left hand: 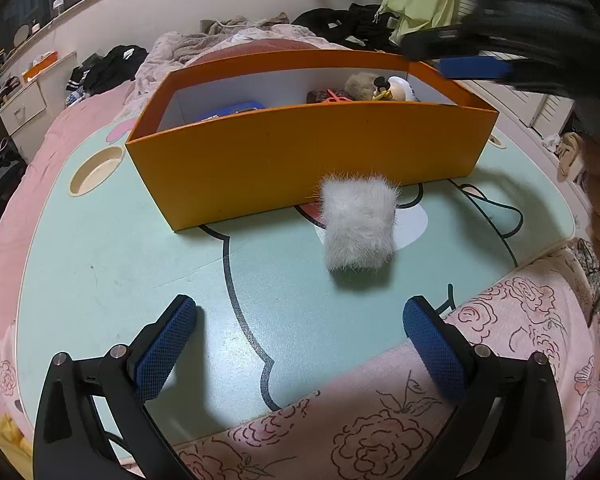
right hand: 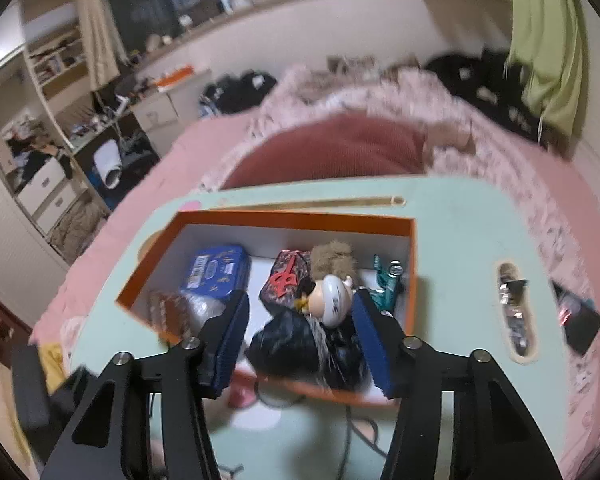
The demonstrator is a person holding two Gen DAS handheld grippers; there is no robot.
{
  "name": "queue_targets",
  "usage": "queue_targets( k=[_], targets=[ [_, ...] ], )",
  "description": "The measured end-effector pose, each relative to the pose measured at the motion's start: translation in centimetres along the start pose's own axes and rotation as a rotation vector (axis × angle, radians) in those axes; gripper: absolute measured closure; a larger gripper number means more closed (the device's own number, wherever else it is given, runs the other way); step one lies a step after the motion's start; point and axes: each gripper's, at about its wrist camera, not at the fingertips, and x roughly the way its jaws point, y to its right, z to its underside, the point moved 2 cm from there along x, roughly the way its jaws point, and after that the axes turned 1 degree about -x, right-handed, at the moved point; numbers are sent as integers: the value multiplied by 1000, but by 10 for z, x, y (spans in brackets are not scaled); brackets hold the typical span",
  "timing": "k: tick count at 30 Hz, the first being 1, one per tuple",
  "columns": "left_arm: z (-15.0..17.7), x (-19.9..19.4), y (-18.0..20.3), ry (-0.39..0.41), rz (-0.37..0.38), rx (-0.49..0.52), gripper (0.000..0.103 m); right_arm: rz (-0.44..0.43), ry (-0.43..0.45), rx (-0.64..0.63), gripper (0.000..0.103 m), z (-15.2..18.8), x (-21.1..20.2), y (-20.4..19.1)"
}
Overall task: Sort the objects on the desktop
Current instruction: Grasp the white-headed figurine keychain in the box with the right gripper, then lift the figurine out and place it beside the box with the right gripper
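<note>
Between my left tongs (left hand: 300,344), whose blue pads stood spread as wide as they go with nothing in them, lay bare mint-green table (left hand: 100,248); straight ahead of that gap and a touch toward the right pad sat the white furry block (left hand: 358,226), the one loose thing not yet sorted. It rested on the table just in front of the orange box (left hand: 300,156), its far edge near or touching the box's front wall, I could not tell which. Its longer side ran roughly away from me, along the line my left tongs pointed, so the narrower width faced the pads. My right tongs (right hand: 300,336) hung above the box's near wall, their jaws partly drawn in and gripping nothing, with a black bag (right hand: 300,344) and a small figure with a white face (right hand: 334,296) lying in the box below the gap. A blue tin (right hand: 216,276) sat further left inside. I judged the left hand the nearer one to the furry block: a short push forward would bring the pads to either side of it.
</note>
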Motion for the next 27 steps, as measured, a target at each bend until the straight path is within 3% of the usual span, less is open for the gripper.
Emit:
queue_targets(
  k=[6,11,14,16,23,27],
  targets=[
    [1,0,1,1,-2,3,0,129,-128,-63,52,-6,46,-1],
    [1,-2,0,2,0,3,0,243,-138,-159,67,0,60,-7],
    [1,-2,0,2,0,4,0,224,-115,-143,71,1,57,-2],
    [2,-2,0,1,2,5,0,154,-66,-103,71,-2,46,3],
    [3,-1,0,2,3,8,0,52,214,-42,71,-16,-44,4],
    [3,-1,0,2,3,8,0,-46,251,-36,71,-1,-83,4]
  ],
)
